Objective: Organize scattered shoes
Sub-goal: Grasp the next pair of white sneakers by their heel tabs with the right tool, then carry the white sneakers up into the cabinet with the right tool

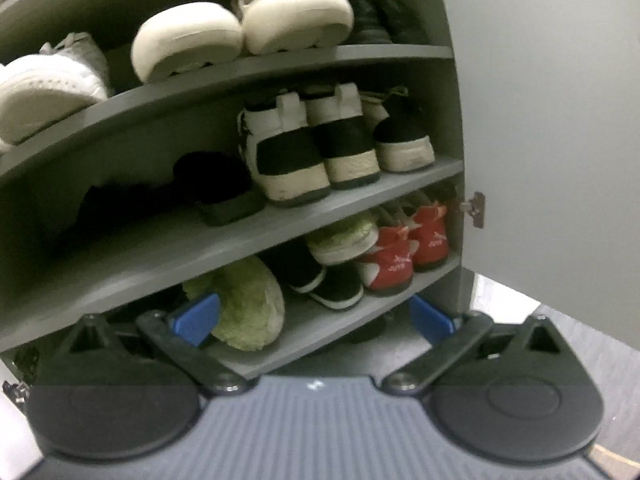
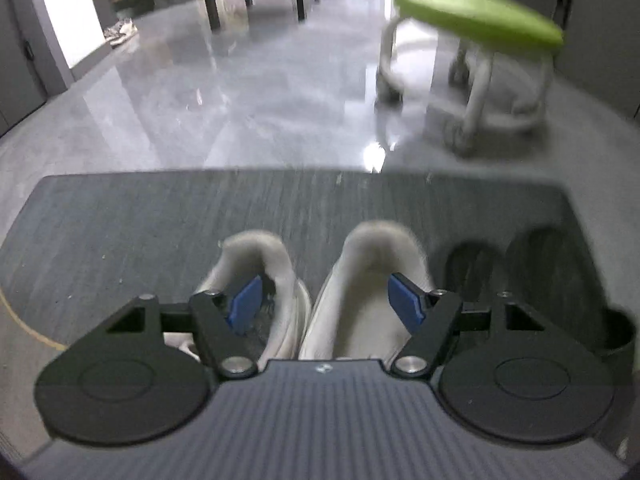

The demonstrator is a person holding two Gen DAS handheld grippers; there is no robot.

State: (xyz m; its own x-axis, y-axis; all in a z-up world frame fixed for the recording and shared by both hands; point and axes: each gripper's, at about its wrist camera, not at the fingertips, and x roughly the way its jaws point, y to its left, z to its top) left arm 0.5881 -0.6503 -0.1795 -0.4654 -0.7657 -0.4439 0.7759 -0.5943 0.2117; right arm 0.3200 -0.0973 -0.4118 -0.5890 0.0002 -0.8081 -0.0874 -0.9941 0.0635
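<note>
In the right wrist view a pair of white sneakers stands side by side on a dark mat (image 2: 120, 220), heels toward me: the left sneaker (image 2: 256, 256) and the right sneaker (image 2: 380, 248). My right gripper (image 2: 326, 304) hangs open just over them. One blue pad sits above each shoe's opening, and the two inner walls lie between the pads, which do not press on them. In the left wrist view my left gripper (image 1: 314, 320) stands wide open at the bottom shelf of a grey shoe cabinet (image 1: 320, 208). A fuzzy green slipper (image 1: 244, 304) rests on that shelf beside the left pad.
The cabinet holds white shoes (image 1: 188, 40) on top, black-and-white sneakers (image 1: 288, 152) in the middle, and black shoes (image 1: 320, 280) and red shoes (image 1: 404, 252) below. Its door (image 1: 560, 120) stands open at right. A green wheeled stool (image 2: 476, 16) and dark slippers (image 2: 536, 264) lie to the right.
</note>
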